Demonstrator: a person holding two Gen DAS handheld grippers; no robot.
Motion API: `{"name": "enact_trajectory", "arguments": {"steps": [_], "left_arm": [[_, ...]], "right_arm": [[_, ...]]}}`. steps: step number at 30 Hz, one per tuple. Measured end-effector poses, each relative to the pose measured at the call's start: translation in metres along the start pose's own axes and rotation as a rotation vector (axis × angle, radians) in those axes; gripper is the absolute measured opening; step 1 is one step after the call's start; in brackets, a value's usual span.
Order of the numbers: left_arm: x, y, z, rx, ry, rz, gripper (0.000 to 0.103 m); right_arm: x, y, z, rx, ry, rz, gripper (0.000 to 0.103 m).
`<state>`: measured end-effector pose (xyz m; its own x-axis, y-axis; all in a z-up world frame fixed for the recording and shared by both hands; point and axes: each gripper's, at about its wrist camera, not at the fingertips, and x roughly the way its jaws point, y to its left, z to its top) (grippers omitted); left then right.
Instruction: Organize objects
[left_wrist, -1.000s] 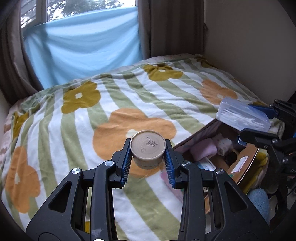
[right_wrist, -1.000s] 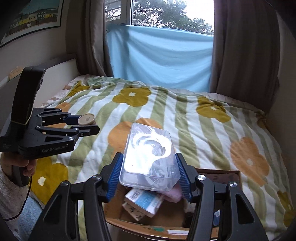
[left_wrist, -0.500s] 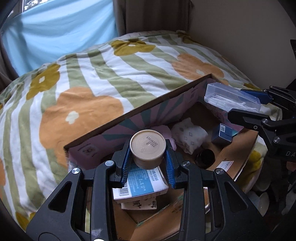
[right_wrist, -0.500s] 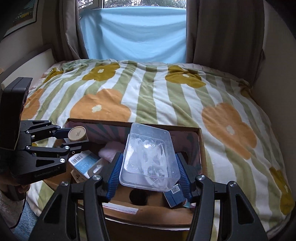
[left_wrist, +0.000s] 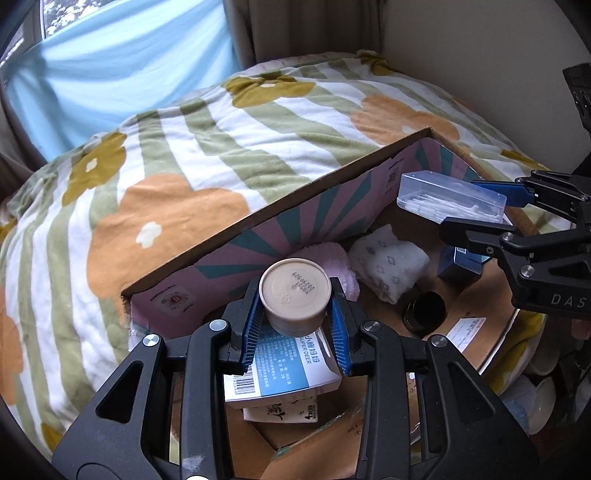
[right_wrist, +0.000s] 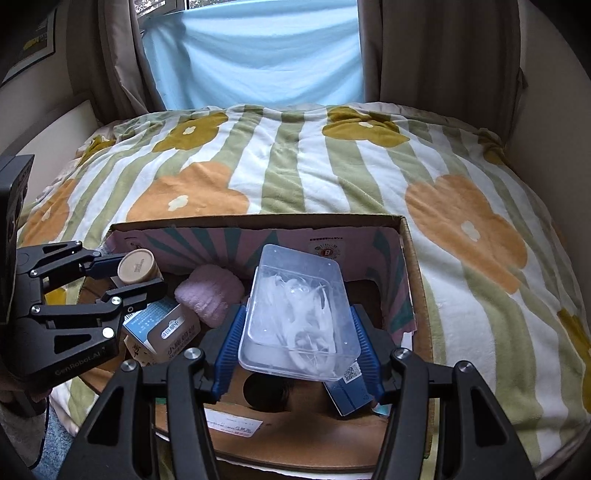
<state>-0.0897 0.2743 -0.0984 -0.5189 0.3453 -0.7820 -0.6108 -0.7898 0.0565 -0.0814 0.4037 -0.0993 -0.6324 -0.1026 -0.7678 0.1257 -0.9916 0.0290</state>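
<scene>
My left gripper (left_wrist: 295, 317) is shut on a small round tan jar (left_wrist: 294, 291) and holds it above the left part of an open cardboard box (left_wrist: 280, 210). The jar also shows in the right wrist view (right_wrist: 135, 266). My right gripper (right_wrist: 299, 334) is shut on a clear plastic case of white sticks (right_wrist: 299, 314) and holds it above the right part of the box (right_wrist: 258, 221). The case also shows in the left wrist view (left_wrist: 450, 197).
The box sits on a flower-patterned bed cover (right_wrist: 314, 173). Inside it lie a blue-and-white carton (left_wrist: 280, 365), a pink fluffy cloth (right_wrist: 208, 293), a white patterned cloth (left_wrist: 388, 266), a dark jar (left_wrist: 424, 314) and a small blue box (right_wrist: 349, 387). Walls and curtains ring the bed.
Both grippers have swung from over the bed cover to over the open box and come lower, each holding its object.
</scene>
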Motion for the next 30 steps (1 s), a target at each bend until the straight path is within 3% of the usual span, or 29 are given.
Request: {"name": "enact_trajectory", "arguments": {"steps": [2, 3, 4, 5, 6, 11, 21, 30], "left_arm": [[-0.001, -0.001, -0.001, 0.007, 0.000, 0.020, 0.033], [-0.002, -0.001, -0.002, 0.010, 0.001, 0.028, 0.043], [-0.002, -0.001, -0.003, 0.012, 0.008, 0.029, 0.081], [-0.002, -0.001, -0.004, 0.011, 0.012, 0.031, 0.103], [-0.002, 0.001, -0.006, 0.011, 0.000, 0.033, 0.103], [-0.001, 0.008, -0.016, -0.006, -0.002, 0.032, 0.103], [-0.014, 0.025, -0.018, -0.076, -0.018, 0.009, 0.103], [-0.072, 0.067, -0.011, -0.166, -0.061, 0.067, 0.103]], "right_arm": [[0.002, -0.002, 0.000, 0.019, 0.005, 0.025, 0.060], [0.003, -0.002, 0.001, 0.031, 0.007, 0.033, 0.073], [0.002, -0.004, 0.001, 0.048, -0.002, 0.035, 0.085], [0.002, -0.006, 0.001, 0.066, -0.001, 0.044, 0.091], [0.004, -0.006, 0.001, 0.076, 0.026, 0.048, 0.103], [0.005, -0.002, -0.002, 0.048, 0.042, -0.005, 0.102], [0.004, 0.006, 0.000, 0.067, 0.044, -0.010, 0.102], [-0.026, 0.045, 0.029, 0.041, 0.011, -0.015, 0.102]]}}
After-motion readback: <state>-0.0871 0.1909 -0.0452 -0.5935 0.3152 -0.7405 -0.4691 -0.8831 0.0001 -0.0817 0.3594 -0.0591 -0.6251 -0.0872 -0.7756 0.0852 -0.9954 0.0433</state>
